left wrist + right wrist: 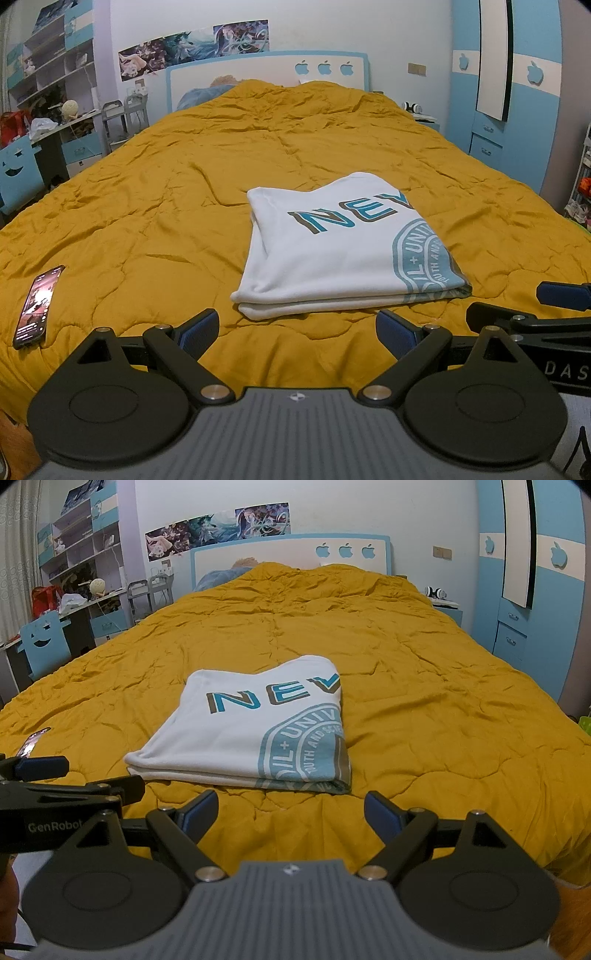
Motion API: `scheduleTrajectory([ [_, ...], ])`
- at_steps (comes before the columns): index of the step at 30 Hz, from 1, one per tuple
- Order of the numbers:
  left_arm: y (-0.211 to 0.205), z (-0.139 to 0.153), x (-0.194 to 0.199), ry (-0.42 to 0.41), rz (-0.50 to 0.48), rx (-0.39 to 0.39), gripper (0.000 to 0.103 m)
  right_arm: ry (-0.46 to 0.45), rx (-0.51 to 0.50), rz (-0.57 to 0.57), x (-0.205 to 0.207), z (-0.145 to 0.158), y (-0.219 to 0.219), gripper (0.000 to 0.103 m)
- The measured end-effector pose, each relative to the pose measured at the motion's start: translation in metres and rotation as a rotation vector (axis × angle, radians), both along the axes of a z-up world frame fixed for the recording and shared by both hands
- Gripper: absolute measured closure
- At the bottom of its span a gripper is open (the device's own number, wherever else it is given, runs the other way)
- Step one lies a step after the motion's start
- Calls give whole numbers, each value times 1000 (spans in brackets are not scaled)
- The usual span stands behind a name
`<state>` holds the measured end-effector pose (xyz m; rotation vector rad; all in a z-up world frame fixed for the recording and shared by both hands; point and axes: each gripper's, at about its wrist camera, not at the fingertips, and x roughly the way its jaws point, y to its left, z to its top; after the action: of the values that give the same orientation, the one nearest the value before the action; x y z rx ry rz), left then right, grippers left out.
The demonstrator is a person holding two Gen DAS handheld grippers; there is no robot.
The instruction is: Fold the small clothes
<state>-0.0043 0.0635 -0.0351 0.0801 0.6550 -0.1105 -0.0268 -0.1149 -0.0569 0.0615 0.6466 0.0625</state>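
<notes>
The left gripper (295,332) and the right gripper (291,812) are held wide apart and empty at the bottom of each frame. The white T-shirt (332,254) is seen at centre on the mustard quilt (147,206), already folded into a layered rectangle; little appears left.

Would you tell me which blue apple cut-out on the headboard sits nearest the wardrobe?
The rightmost apple cut-out on the headboard; the wardrobe stands on that side.
</notes>
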Motion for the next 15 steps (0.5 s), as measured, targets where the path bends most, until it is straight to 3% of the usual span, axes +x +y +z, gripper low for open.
scheduleTrajectory([
  [15, 3, 1, 1, 2, -8, -1, 0, 1, 0, -7, 0, 1, 3, 21],
])
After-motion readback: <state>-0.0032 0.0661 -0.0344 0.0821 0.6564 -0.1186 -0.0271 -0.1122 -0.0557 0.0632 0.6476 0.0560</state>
